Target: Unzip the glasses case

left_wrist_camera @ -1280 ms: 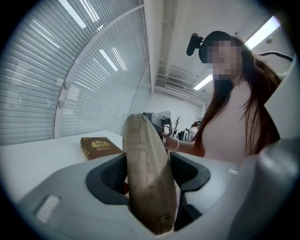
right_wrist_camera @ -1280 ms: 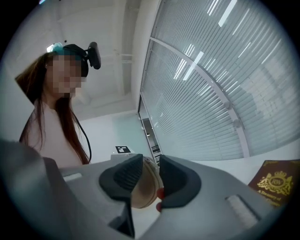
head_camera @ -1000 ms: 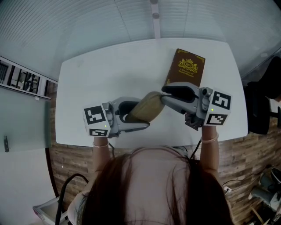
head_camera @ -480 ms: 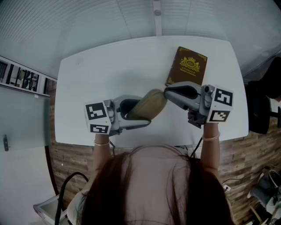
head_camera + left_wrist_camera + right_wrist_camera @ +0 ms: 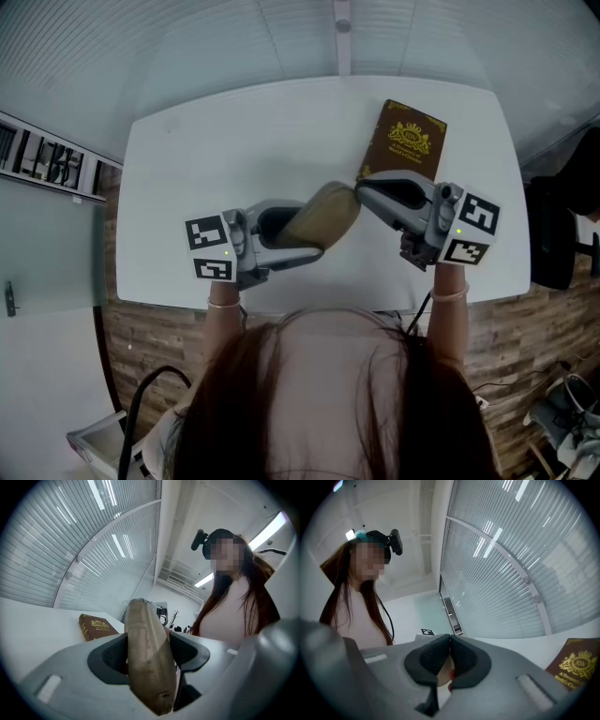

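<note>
Holding the tan glasses case (image 5: 323, 217) above the white table (image 5: 216, 141), our left gripper (image 5: 309, 232) clamps it across its middle, pads pressed on both flanks; our right gripper (image 5: 362, 190) meets the case's other end, its jaws having just been closing and now squeezed together; a sliver of tan and red shows below the pads, perhaps the zip pull, though we cannot say whether it is pinched; a brown book (image 5: 411, 141) lies on the table beyond.

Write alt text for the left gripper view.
A tan fabric glasses case stands edge-on, clamped between the left gripper's dark padded jaws. Behind it at left, a brown hardcover book with gold crest lies on the white table; a person is at right.
</note>
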Tool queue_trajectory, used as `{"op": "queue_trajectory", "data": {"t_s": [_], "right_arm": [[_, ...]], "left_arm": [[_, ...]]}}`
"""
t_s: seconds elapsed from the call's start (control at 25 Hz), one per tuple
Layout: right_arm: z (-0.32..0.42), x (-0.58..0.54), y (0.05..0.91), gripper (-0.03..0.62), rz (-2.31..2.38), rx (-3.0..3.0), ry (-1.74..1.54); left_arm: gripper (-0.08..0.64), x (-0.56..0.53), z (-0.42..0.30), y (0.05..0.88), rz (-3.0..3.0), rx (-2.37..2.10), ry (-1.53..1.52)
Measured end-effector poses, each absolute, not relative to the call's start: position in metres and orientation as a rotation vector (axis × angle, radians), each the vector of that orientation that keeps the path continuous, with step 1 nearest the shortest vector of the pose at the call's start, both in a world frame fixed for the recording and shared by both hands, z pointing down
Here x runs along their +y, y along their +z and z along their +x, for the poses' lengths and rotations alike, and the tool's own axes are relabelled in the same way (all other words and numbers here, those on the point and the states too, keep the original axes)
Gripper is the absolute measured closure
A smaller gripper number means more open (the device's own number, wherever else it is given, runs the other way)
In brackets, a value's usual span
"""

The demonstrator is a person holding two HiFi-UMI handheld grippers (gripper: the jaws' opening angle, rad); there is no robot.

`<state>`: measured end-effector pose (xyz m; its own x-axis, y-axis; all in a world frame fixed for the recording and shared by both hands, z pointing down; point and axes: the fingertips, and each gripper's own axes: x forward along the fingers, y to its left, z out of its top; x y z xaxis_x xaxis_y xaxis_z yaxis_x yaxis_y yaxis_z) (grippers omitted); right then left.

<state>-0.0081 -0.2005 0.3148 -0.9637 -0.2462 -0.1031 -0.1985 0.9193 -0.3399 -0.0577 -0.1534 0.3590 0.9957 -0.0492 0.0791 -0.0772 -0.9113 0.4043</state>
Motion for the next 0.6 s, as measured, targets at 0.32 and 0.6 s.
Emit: {"op": "queue_trajectory", "data": {"t_s": [0.32,0.6], "right_arm": [[-0.0058,-0.2052,0.317,0.589,-0.384,2.951,-0.479],[-0.0031,-0.2053,0.318,0.589,-0.385,2.955,-0.479]], "left_arm": [[0.284,-0.1574,-0.0572,0.3585,2.661,-0.07,-0.043],[0.285,-0.1576,-0.0581,0.3569,2.627,-0.036,-0.113]]}}
